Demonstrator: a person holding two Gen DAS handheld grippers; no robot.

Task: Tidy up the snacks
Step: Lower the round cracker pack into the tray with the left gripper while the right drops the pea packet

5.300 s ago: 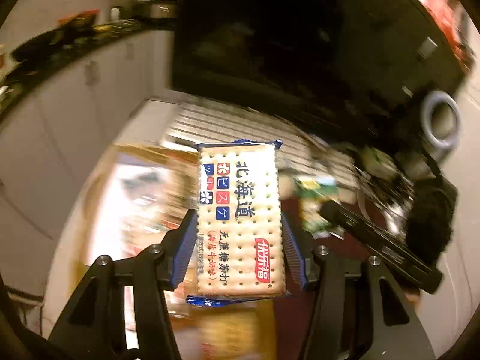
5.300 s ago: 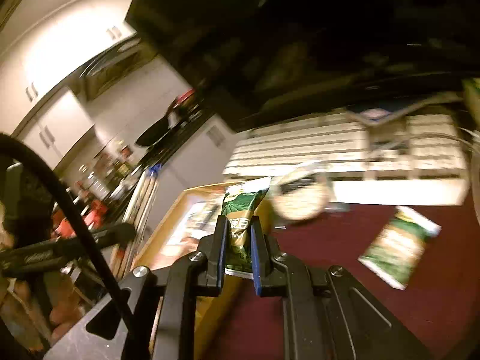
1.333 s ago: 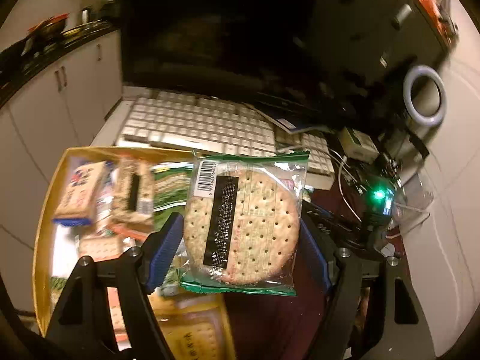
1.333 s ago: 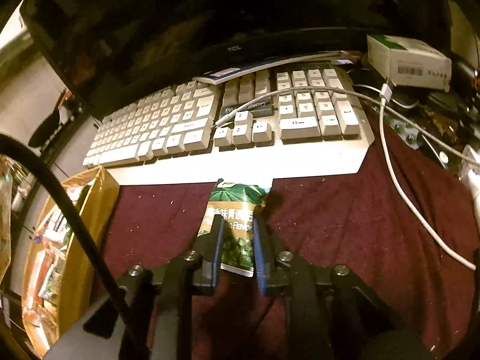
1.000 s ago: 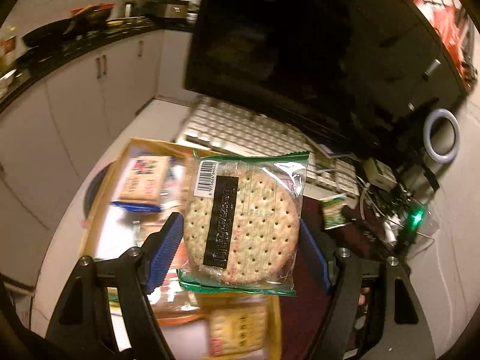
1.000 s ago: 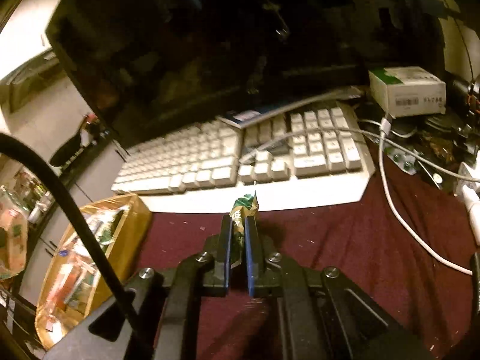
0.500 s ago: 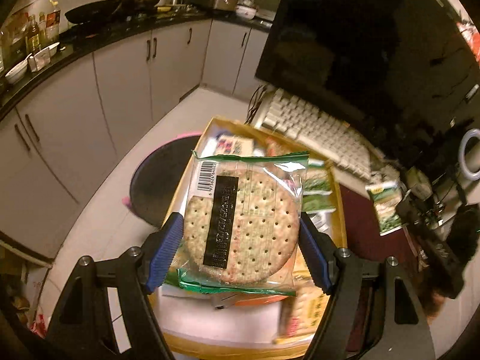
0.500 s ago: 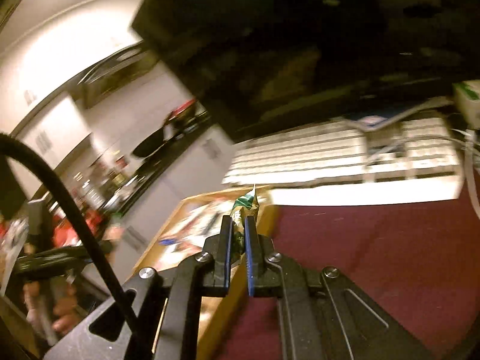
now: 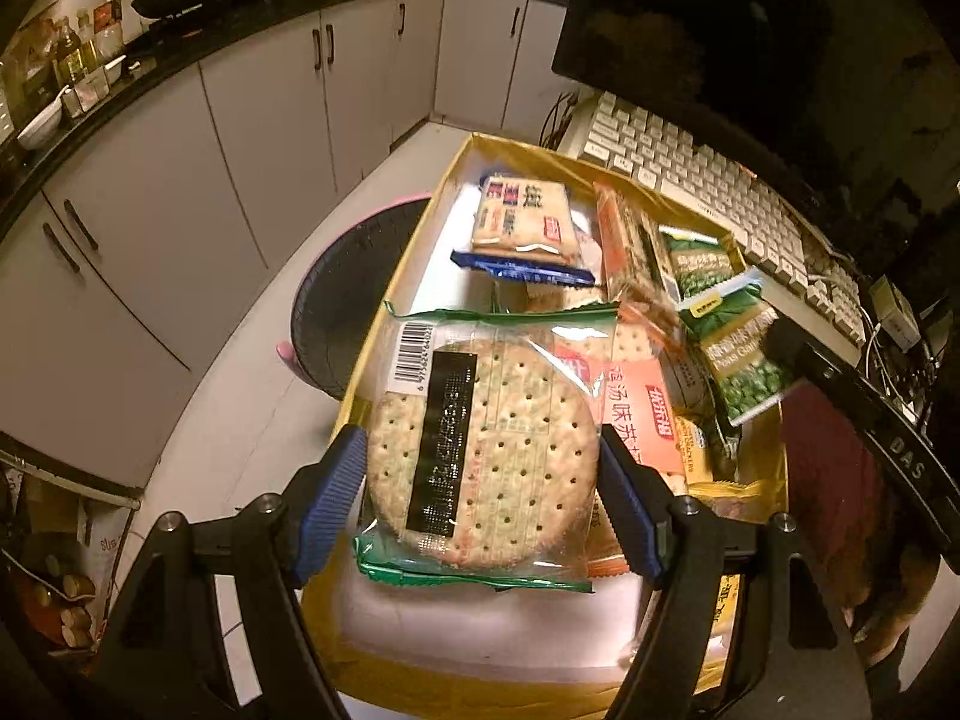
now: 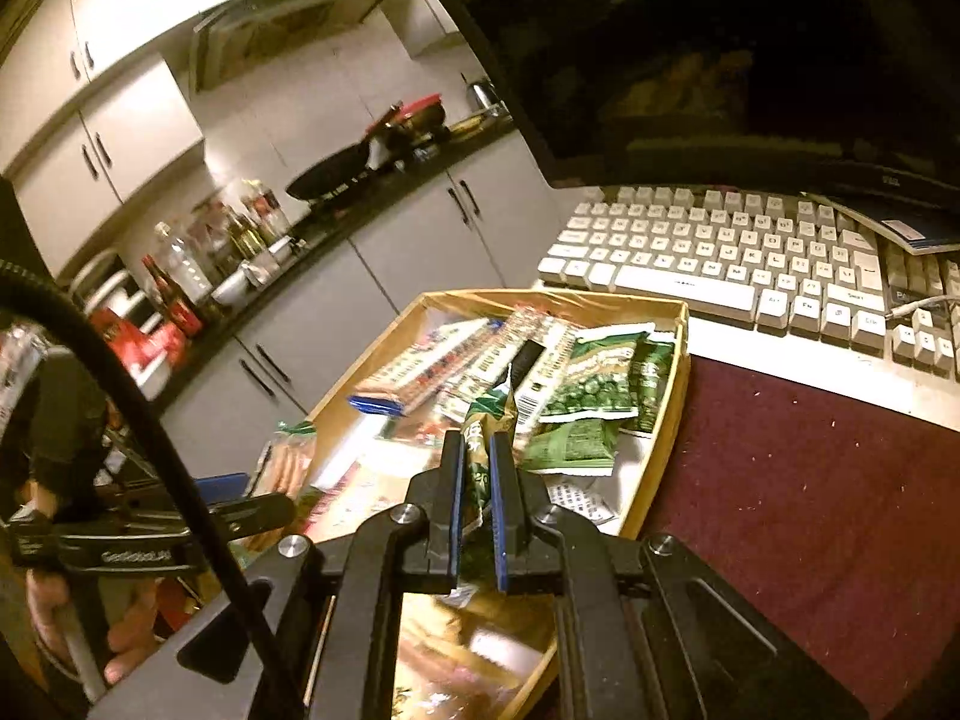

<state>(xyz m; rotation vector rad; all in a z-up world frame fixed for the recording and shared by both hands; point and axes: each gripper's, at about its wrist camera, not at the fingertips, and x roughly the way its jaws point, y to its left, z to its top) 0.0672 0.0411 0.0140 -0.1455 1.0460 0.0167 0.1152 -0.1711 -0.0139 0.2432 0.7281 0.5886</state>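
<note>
Left gripper (image 9: 480, 504): its blue-padded fingers (image 9: 327, 504) are clamped on either side of a round cracker pack (image 9: 483, 450) in clear wrap with green end seals. The pack sits at the centre and lower centre of the left wrist view, barcode at its upper left corner, held above the near end of a gold tray (image 9: 384, 312).

Tray contents, left wrist view: a blue-edged cracker packet (image 9: 522, 228) lies toward the far end, an orange-wrapped pack (image 9: 630, 246) beside it to the right, and a green pea packet (image 9: 702, 264) against the right wall. An orange packet with white characters (image 9: 636, 414) lies under the held pack's right side. A second pea packet (image 9: 738, 354) shows at centre right, gripped at its right edge by the right gripper's dark body (image 9: 840, 378); it is above the tray's right side.

Right gripper (image 10: 477, 480): its fingers are pinched nearly together on that pea packet (image 10: 480, 420), seen edge-on at lower centre of the right wrist view, over the near part of the tray (image 10: 681, 360). More green packets (image 10: 594, 390) lie in the tray's right corner.

A white keyboard (image 10: 720, 258) sits beyond the tray at upper right, under a dark monitor (image 10: 690, 48). A maroon cloth (image 10: 810, 480) covers the table at the right. Grey kitchen cabinets (image 9: 150, 210) fill the left of the left wrist view.
</note>
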